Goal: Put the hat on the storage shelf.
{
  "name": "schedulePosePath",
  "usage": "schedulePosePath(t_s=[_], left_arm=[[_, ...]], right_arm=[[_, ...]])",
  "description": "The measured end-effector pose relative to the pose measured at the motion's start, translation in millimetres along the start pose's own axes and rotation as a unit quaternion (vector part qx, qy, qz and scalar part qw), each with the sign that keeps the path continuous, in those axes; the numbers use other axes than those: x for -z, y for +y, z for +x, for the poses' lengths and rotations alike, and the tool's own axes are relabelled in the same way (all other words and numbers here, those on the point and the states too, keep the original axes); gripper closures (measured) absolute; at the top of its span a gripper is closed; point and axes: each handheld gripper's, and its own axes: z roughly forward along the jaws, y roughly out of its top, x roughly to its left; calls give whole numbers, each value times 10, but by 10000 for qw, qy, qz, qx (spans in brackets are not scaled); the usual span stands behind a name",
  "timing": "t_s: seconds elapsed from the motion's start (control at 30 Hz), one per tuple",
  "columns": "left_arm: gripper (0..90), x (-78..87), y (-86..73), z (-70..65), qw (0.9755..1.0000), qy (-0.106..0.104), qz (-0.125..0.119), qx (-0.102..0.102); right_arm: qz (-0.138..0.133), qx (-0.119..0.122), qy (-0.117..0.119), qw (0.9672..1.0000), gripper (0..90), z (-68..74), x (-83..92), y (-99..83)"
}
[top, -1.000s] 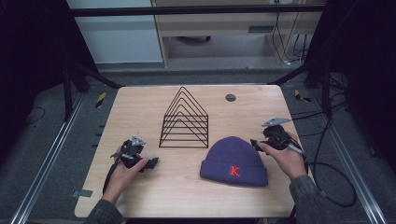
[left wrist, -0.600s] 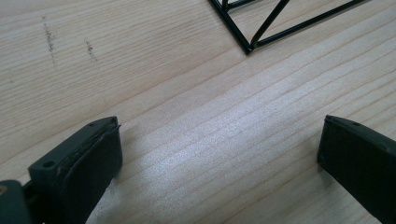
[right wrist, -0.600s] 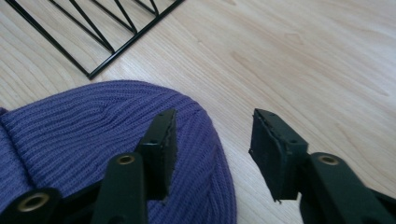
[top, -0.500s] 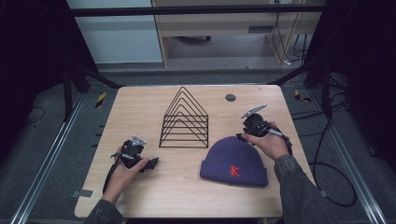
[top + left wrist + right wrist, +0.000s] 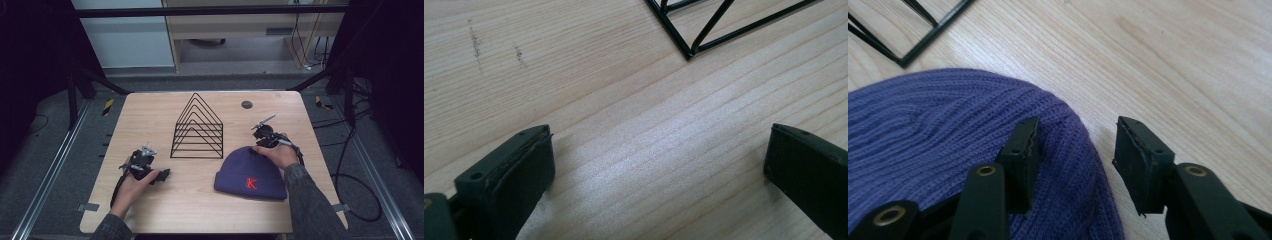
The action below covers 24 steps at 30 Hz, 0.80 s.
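A purple knit beanie (image 5: 250,172) with a red K lies flat at the table's front right. My right gripper (image 5: 254,148) hovers at the cap's far rim. In the right gripper view its jaws (image 5: 1075,135) straddle that rim of the beanie (image 5: 938,130), one pad over the knit and the other over bare wood. The jaws have just been opening a little, and neither pad presses on the cloth. My left gripper (image 5: 162,176) lies on the table at front left, and its jaws (image 5: 659,145) stand wide apart over bare wood.
A black wire rack (image 5: 198,127) of nested triangles stands mid-table, between the two hands; its corner (image 5: 704,25) lies ahead of the left jaws. A small dark disc (image 5: 246,104) sits near the far edge of the wooden table (image 5: 150,115).
My right hand has moved left and down from beside the table's right edge to the beanie's far rim. The left hand has stayed still.
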Motion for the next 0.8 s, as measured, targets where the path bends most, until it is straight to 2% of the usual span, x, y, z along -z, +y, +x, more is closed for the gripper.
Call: schedulePosePath(t_s=[0.1,0.2,0.23,0.27,0.4,0.43,0.5,0.8], left_arm=[[0,0,0,0,10000,-1,-2,0],[0,0,1,1,10000,-3,1,-4],[0,-1,1,0,10000,-7,2,-1],[0,-1,2,0,10000,-7,3,-2],[0,-2,3,-1,10000,-8,1,-3],[0,-2,3,-1,10000,-8,1,-3],[0,-4,5,-1,10000,-11,0,-4],[0,-5,4,0,10000,-42,-11,-42]], right_arm=[[36,-23,1,10000,510,-8,-25,-4],[51,-28,34,10000,553,-12,-17,-3],[50,2,115,9999,617,-8,-22,-10],[50,7,175,9998,645,-5,-24,-13],[77,64,211,9997,738,8,-28,-17],[77,64,211,9997,738,8,-28,-17],[67,81,221,9997,801,4,0,-22],[-119,89,191,9997,823,36,192,-95]])
